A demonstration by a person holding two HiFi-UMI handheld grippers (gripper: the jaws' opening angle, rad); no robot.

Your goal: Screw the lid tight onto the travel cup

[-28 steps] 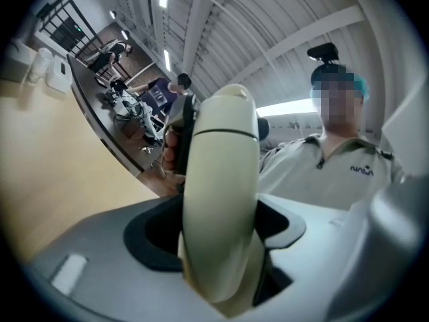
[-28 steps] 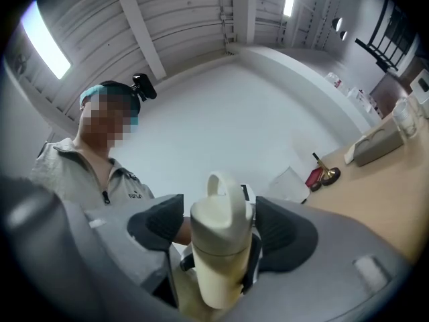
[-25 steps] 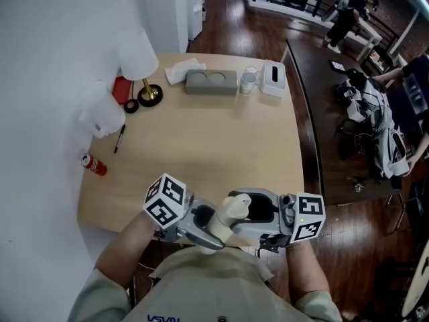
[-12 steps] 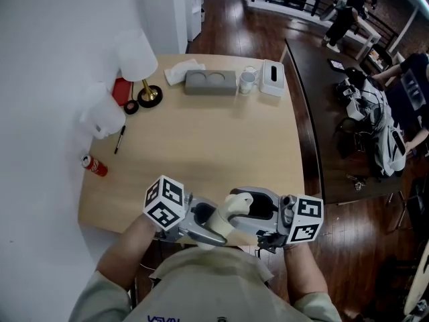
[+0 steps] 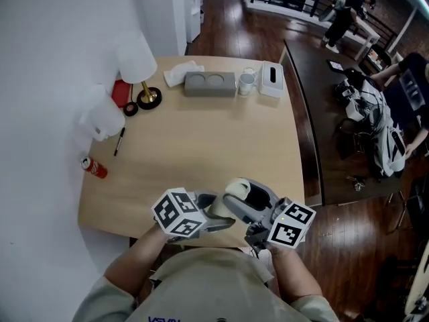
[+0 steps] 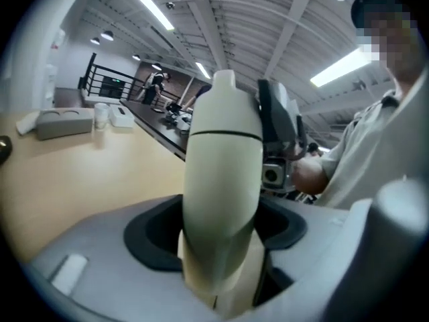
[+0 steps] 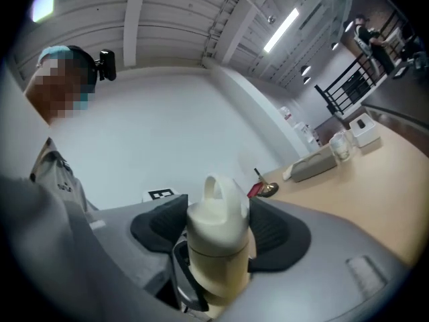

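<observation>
Brace cream travel cup (image 6: pixel 224 180), gripped in wide-set jaws of left gripper (image 6: pixel 221 230), and turn looped lid (image 7: pixel 216 210) squarely with jaws of right gripper (image 7: pixel 218 237), just closed onto it.

Seemingly the left tongs (image 5: pixel 216 210) and right tongs (image 5: pixel 248 205) clasp the travel cup (image 5: pixel 234 190).

In the head view your left claw (image 5: pixel 213 211) and right claw (image 5: pixel 247 201) cover most of the travel cup (image 5: pixel 233 192). Only a cream patch shows, and you cannot tell there if it is lid or body. The right claw's jaws have just been closing on the lid (image 7: pixel 216 210), and its grey body hides the cup's lower end. In the left gripper view the cup's foot sinks out of sight between the jaws.
</observation>
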